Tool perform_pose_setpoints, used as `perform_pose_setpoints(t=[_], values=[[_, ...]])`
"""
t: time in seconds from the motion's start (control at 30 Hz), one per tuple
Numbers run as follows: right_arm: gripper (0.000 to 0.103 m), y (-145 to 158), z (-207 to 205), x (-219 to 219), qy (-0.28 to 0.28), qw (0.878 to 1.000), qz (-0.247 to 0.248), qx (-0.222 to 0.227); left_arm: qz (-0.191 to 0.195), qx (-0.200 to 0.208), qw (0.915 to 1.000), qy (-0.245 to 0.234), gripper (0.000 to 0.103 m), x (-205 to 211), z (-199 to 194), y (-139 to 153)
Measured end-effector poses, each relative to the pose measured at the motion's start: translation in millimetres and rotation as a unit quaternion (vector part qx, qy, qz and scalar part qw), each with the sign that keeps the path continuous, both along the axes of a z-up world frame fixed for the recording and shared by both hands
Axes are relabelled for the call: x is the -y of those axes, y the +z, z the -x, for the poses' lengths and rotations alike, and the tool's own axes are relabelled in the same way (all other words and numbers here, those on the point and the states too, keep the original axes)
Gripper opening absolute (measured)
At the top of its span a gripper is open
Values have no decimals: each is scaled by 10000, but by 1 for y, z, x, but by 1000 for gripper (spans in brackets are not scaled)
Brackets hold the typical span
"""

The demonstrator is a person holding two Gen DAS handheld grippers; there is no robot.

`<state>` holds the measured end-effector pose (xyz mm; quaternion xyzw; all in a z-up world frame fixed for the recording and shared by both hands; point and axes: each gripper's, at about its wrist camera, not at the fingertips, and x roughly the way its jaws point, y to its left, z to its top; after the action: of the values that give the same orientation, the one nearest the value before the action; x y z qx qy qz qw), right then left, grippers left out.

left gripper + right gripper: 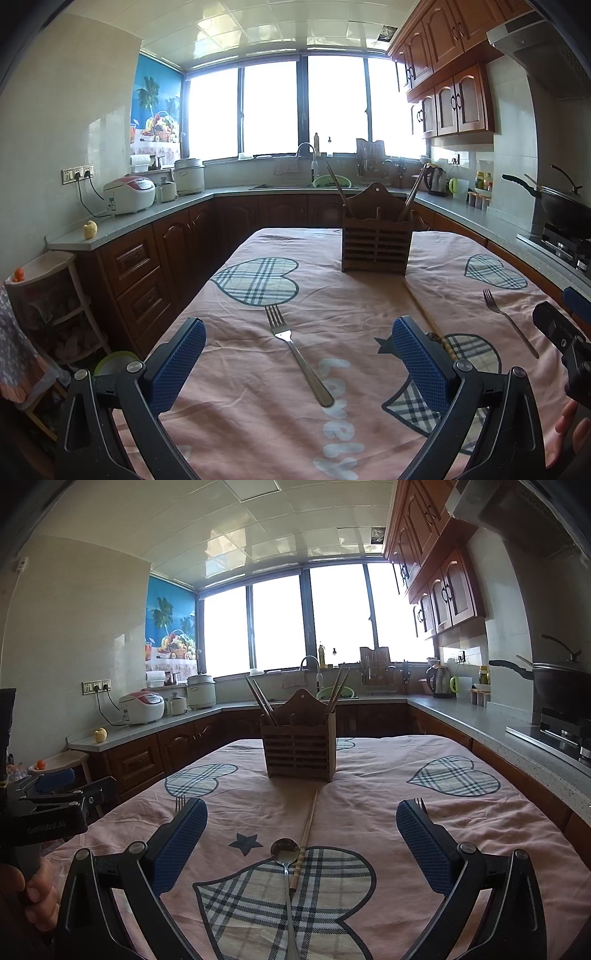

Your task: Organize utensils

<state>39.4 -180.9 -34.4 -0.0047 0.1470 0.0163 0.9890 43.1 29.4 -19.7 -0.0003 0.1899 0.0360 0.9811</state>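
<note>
Both the left gripper (299, 360) and right gripper (301, 843) are wide open and empty, so pinch the fork (295, 350) handle, then drop it in the holder (376, 240).

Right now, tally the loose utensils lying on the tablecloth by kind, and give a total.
Forks: 2 (left fork, right fork)
Spoons: 1 (spoon)
Chopsticks: 1 (chopstick)
Total: 4 loose; more chopsticks already stand in the wooden holder.
</note>
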Motion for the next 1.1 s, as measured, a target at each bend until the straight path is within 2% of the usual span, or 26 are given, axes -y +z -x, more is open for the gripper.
perform_pose_setpoints(t=[1.1], values=[[103,8,2,-1,39,10000,5,53,28,24,10000,-43,102,8,1,0]])
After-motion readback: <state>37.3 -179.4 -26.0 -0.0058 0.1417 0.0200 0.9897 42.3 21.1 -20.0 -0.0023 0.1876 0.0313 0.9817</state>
